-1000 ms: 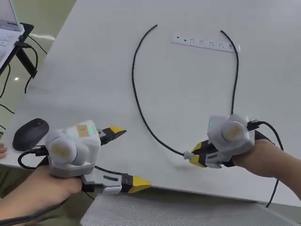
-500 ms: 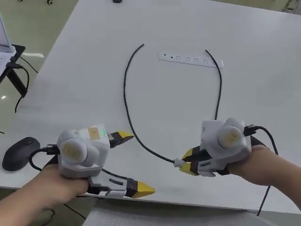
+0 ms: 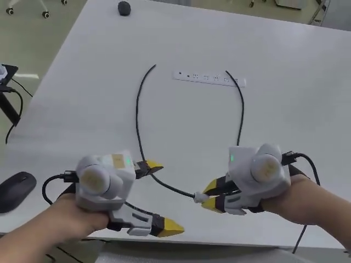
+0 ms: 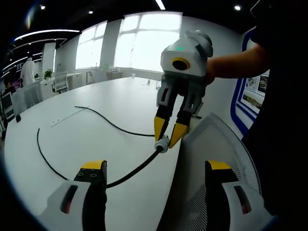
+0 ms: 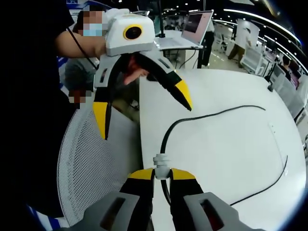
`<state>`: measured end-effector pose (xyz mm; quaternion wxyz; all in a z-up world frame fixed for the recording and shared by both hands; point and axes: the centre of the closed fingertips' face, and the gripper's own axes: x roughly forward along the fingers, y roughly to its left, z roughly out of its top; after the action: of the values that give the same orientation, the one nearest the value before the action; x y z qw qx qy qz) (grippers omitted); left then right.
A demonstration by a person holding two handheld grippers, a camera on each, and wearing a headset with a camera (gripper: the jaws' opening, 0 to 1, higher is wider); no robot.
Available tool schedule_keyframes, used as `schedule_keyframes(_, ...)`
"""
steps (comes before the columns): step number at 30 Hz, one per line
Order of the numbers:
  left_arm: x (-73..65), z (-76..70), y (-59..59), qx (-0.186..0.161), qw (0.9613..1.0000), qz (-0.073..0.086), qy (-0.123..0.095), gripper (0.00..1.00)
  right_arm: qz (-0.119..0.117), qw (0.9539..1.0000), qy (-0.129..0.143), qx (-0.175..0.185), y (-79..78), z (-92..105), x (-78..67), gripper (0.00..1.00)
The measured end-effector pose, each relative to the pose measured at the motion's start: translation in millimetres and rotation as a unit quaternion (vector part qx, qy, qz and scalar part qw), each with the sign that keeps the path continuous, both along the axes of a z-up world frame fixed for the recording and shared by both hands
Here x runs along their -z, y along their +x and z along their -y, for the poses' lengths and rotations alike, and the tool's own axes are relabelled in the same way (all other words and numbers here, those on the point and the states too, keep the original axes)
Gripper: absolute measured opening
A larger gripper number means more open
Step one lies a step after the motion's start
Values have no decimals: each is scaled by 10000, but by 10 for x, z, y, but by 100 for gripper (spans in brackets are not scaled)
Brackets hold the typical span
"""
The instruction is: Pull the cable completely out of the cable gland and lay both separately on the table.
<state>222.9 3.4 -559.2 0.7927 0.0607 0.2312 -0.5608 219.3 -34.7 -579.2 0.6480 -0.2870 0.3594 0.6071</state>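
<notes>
Right gripper [image 3: 207,196]: you have it clenched on the white cable gland [image 3: 196,197], which is pinched at the very fingertips. The black cable [image 3: 137,112] is threaded through the gland. It leaves the fingertips and loops away across the table [image 3: 82,87]. Left gripper [image 3: 164,195]: released, jaws spread wide, grasping nothing. The gland sits ahead of its fingertips, apart from them. One finger hangs past the table edge.
</notes>
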Motion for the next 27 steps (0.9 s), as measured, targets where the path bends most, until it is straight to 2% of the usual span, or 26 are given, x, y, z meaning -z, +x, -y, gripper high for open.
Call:
schedule_keyframes(5,14,83,16,118,9999,-13,-33,81,101,9999,48,-119,-38,-43,-36,7)
schedule_keyframes(8,47,137,22,212,9997,-63,-50,74,152,9996,32,-219,-56,-69,-19,7)
schedule_keyframes(14,147,213,6,378,9992,-131,60,66,305,9985,-51,-451,-67,-114,23,7)
schedule_keyframes(20,185,261,12,503,9986,-151,34,48,277,9983,-85,-500,-72,-126,38,6)
schedule_keyframes(21,195,269,-13,557,9981,-278,41,41,284,9982,-94,-524,-74,-125,41,6)
schedule_keyframes(23,178,283,-15,578,9980,-260,-7,36,285,9981,-105,-543,-79,-122,43,6)
schedule_keyframes(27,162,304,4,591,9981,-191,-42,36,295,9977,-120,-592,-77,-115,47,6)
